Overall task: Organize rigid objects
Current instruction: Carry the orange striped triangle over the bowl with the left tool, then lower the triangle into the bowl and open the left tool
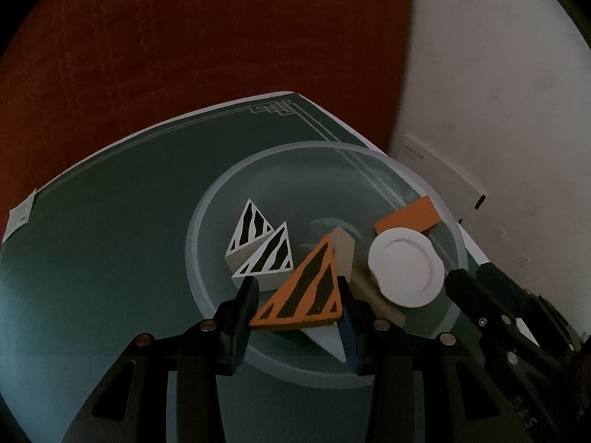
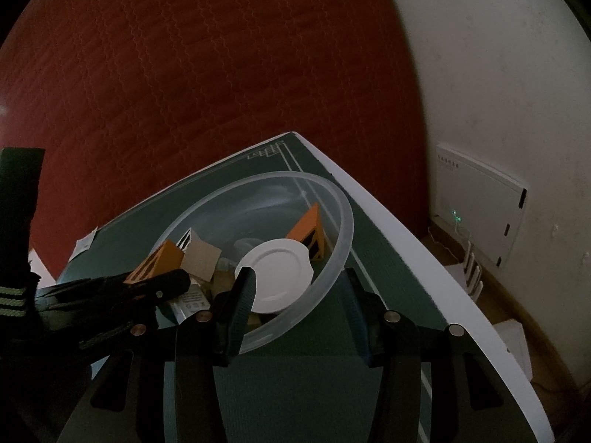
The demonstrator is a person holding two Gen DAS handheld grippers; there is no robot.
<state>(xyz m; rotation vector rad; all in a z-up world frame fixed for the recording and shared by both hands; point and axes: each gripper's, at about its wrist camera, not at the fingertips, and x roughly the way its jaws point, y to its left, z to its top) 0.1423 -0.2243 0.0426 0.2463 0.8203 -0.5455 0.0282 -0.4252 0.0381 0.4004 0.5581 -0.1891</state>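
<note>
Left tongs pinching orange striped triangle block; right tongs straddling bowl rim, grip unclear.

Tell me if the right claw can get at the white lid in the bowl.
Probably yes: the white lid lies uncovered right before the right claw, one finger inside the bowl beside it. The rim between its jaws may hinder.

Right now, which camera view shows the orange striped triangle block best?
The left wrist view. There the orange triangle block fills the middle, striped face up, between the left gripper's fingers over the clear bowl. The right wrist view shows only a part of it behind the left gripper.
</note>
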